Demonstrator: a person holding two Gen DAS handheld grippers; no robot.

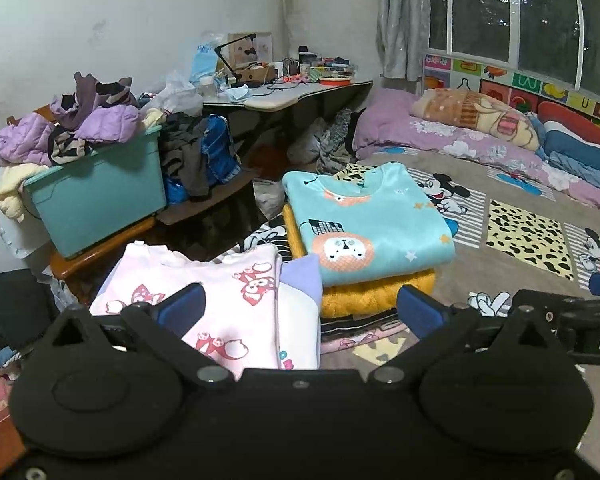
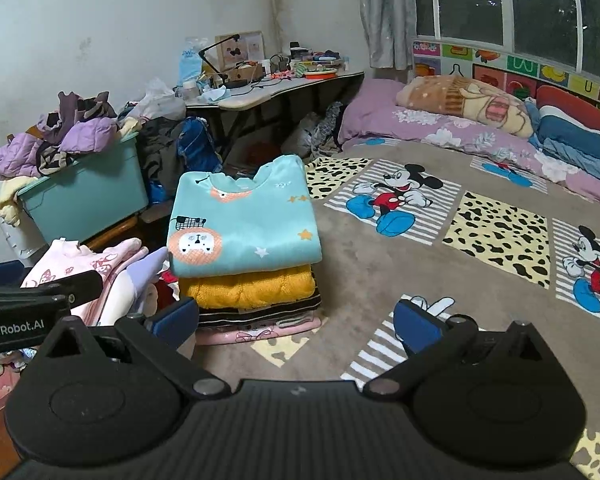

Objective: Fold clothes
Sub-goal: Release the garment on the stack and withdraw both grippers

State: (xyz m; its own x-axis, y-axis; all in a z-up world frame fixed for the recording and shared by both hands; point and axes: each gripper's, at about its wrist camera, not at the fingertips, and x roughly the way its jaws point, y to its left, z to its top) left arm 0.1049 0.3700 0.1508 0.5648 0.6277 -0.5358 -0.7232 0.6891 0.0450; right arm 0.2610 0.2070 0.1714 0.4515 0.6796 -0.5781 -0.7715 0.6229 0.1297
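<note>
The left gripper (image 1: pixel 298 306), black with blue-padded fingers, hangs with its jaws spread wide and nothing between them, above a folded pale pink sweatshirt with red cartoon bears (image 1: pixel 216 300) that lies at the near left corner of the bed, on top of a white and lilac folded garment (image 1: pixel 300 300) whose edge shows beside it. The right gripper (image 2: pixel 296 320), of the same build, is likewise spread apart and empty, poised over the brown Mickey Mouse patchwork bedspread (image 2: pixel 380 280) near the bed's front edge. Just beside the pink sweatshirt, further along the left edge of the bed, stands a neat stack of folded clothes: a turquoise fleece top printed with lions and stars (image 2: pixel 244 224) lies uppermost, resting on a mustard-yellow cable-knit sweater (image 2: pixel 248 290), with a dark striped piece (image 2: pixel 260 312) and a pink piece (image 2: pixel 260 332) beneath. Beyond the left edge of the bed, a teal plastic storage bin (image 1: pixel 100 204) heaped with unfolded lilac and dark clothes (image 1: pixel 80 128) sits on a wooden chair (image 1: pixel 100 254). A cluttered white desk (image 1: pixel 288 94) stands against the far wall, and rolled blankets (image 2: pixel 460 104) lie along the bed's far edge under the window (image 2: pixel 500 8).
</note>
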